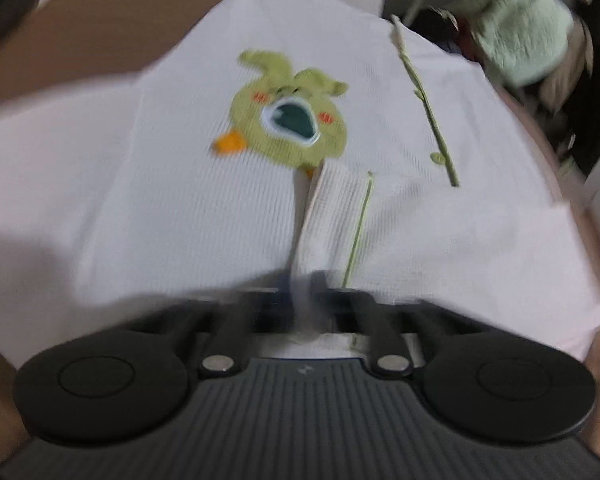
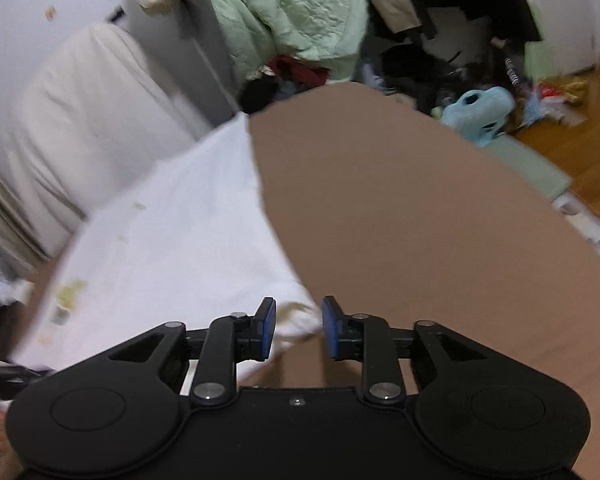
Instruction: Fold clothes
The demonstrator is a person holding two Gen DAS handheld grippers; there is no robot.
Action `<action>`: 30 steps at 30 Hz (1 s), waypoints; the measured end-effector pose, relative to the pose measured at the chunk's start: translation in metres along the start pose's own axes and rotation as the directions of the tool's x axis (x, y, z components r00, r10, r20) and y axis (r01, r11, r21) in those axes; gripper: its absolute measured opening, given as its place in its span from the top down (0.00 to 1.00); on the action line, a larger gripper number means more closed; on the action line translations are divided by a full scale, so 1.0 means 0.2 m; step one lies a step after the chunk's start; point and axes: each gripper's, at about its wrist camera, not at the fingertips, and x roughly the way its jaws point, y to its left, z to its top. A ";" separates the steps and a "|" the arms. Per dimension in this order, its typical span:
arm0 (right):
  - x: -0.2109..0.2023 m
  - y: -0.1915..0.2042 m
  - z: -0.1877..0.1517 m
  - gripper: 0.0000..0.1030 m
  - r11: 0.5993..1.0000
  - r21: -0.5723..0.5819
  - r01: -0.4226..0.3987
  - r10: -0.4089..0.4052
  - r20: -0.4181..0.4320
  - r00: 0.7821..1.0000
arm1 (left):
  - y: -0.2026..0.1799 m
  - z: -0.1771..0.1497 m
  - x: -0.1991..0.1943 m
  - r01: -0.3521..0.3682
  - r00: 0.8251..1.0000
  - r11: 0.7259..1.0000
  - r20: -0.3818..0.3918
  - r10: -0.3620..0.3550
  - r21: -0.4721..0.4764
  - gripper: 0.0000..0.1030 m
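Observation:
A white knit garment (image 1: 180,200) with a green creature patch (image 1: 288,120) and green stem embroidery (image 1: 432,112) lies spread over the brown table (image 1: 92,36). In the blurred left wrist view, my left gripper (image 1: 302,288) is shut on a raised fold of the garment at its near edge. In the right wrist view the same white garment (image 2: 172,240) lies inside out on the left of the brown table (image 2: 420,240). My right gripper (image 2: 299,328) is open, its blue pads (image 2: 269,330) on either side of the garment's near corner.
Beyond the table's far edge are a pale green quilted jacket (image 2: 300,20), a pile of dark clothes (image 2: 440,68) and a blue plush toy (image 2: 480,108) on the wooden floor (image 2: 580,140). A white mattress or cushion (image 2: 80,120) leans at the left.

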 end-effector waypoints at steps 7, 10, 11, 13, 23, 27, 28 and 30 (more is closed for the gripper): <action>0.05 0.29 0.06 0.64 0.971 -0.150 -0.184 0.182 -0.025 0.983 | -0.15 0.07 -0.13 -0.101 0.991 0.984 0.098 0.087 0.146 0.95; 0.19 0.48 0.12 0.63 0.957 -0.196 -0.214 0.192 -0.124 0.973 | -0.04 0.13 -0.06 -0.092 0.990 0.989 -0.098 0.104 0.117 0.89; 0.23 0.56 0.15 0.63 0.948 -0.224 -0.228 0.194 -0.162 0.967 | -0.01 0.16 -0.10 -0.102 0.990 0.988 -0.081 0.112 0.113 0.83; 0.28 0.78 0.22 0.63 0.904 -0.325 -0.278 0.212 -0.225 0.951 | 0.09 0.23 -0.23 -0.141 0.990 0.986 -0.018 0.143 0.084 0.67; 0.39 1.87 0.42 0.48 0.573 -0.730 -0.373 0.150 -0.354 0.923 | 0.75 0.41 -0.78 -0.561 0.774 0.799 0.204 0.599 -0.219 0.58; 0.51 2.14 0.29 0.48 0.539 -0.720 -0.438 0.165 -0.419 0.893 | 0.95 0.35 -0.94 -0.603 0.668 0.732 0.301 0.680 -0.317 0.55; 0.53 2.17 0.24 0.48 0.530 -0.716 -0.453 0.173 -0.432 0.885 | 0.99 0.33 -0.97 -0.609 0.641 0.716 0.321 0.697 -0.340 0.55; 0.58 2.23 0.12 0.48 0.500 -0.715 -0.488 0.203 -0.451 0.869 | 1.05 0.33 -0.99 -0.590 0.646 0.729 0.339 0.684 -0.347 0.45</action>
